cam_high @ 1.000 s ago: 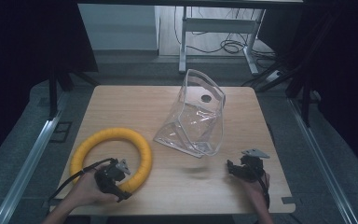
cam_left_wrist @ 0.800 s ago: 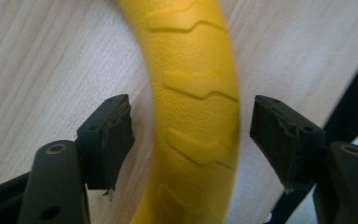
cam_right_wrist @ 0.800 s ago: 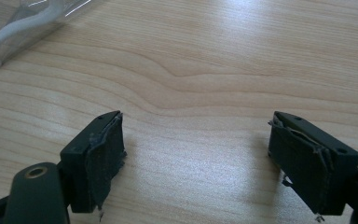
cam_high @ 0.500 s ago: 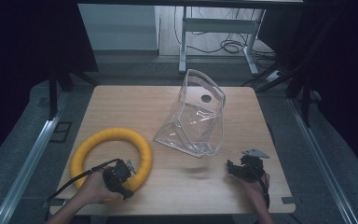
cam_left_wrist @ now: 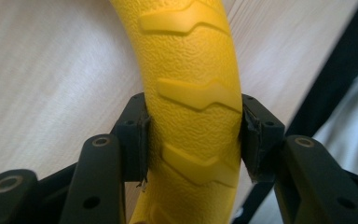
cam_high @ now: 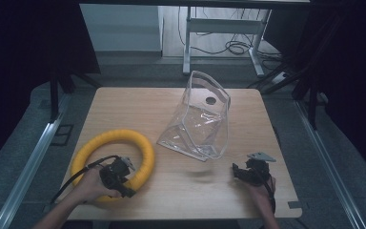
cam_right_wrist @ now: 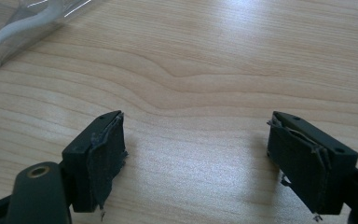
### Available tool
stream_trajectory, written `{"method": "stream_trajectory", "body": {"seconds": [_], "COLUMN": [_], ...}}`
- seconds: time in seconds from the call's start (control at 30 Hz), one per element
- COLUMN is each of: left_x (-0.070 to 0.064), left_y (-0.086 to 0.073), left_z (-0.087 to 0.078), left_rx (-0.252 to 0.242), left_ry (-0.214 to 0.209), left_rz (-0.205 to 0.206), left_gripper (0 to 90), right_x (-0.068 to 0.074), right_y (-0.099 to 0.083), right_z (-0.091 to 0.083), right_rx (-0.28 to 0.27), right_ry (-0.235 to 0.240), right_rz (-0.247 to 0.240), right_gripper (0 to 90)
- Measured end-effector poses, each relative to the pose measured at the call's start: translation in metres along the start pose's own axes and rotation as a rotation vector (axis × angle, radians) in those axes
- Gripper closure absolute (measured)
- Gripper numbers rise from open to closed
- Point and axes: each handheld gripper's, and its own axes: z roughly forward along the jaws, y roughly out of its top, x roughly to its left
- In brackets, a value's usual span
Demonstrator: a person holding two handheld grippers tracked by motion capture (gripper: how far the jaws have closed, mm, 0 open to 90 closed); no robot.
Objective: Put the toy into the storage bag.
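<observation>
A yellow ring (cam_high: 143,151) with raised chevron ridges lies flat on the wooden table (cam_high: 138,107) at the front left. My left gripper (cam_high: 129,177) is shut on the ring's near right arc; in the left gripper view both pads press the yellow ring (cam_left_wrist: 193,88) from either side, the left gripper (cam_left_wrist: 193,135) straddling it. A clear plastic bag (cam_high: 198,119) with a white rim stands in the table's middle. My right gripper (cam_high: 235,172) rests open near the front right edge; in the right gripper view the right gripper (cam_right_wrist: 193,154) has bare wood between its jaws and the bag's corner (cam_right_wrist: 9,32) lies far left.
Metal rails (cam_high: 33,152) run along both sides of the table. A desk frame with cables (cam_high: 228,45) stands on the floor beyond the far edge. A small dark hole (cam_high: 210,100) marks the tabletop behind the bag.
The left hand and gripper have shifted slightly right along the ring's near arc. The right gripper, ring and bag have stayed put.
</observation>
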Motion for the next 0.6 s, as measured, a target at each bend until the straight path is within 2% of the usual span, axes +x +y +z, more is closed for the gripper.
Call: {"method": "stream_trajectory", "body": {"seconds": [0.17,0.37,0.4,0.43,0.57,0.6], "left_x": [0.013,0.032,0.037,0.037,0.047,0.047], "left_y": [-0.001,-0.007,-0.011,-0.011,-0.022,-0.022], "left_z": [-0.031,-0.061,-0.070,-0.070,-0.088,-0.088], "left_rx": [-0.118,-0.289,-0.333,-0.333,-0.437,-0.437], "left_ry": [-0.082,-0.163,-0.188,-0.188,-0.215,-0.215], "left_rz": [-0.037,-0.099,-0.112,-0.112,-0.149,-0.149], "left_gripper": [50.6,50.7,50.7,50.7,50.7,50.7], "right_x": [0.000,0.000,0.000,0.000,0.000,0.000], "right_y": [0.000,0.000,0.000,0.000,0.000,0.000], "right_z": [0.000,0.000,0.000,0.000,0.000,0.000], "right_rx": [0.000,-0.002,-0.002,-0.002,-0.001,-0.001], "right_ry": [-0.001,-0.004,-0.004,-0.004,-0.007,-0.007], "right_rz": [0.007,0.005,0.005,0.005,0.011,0.011], "right_gripper": [19.7,20.2,20.3,20.3,20.5,20.5]}}
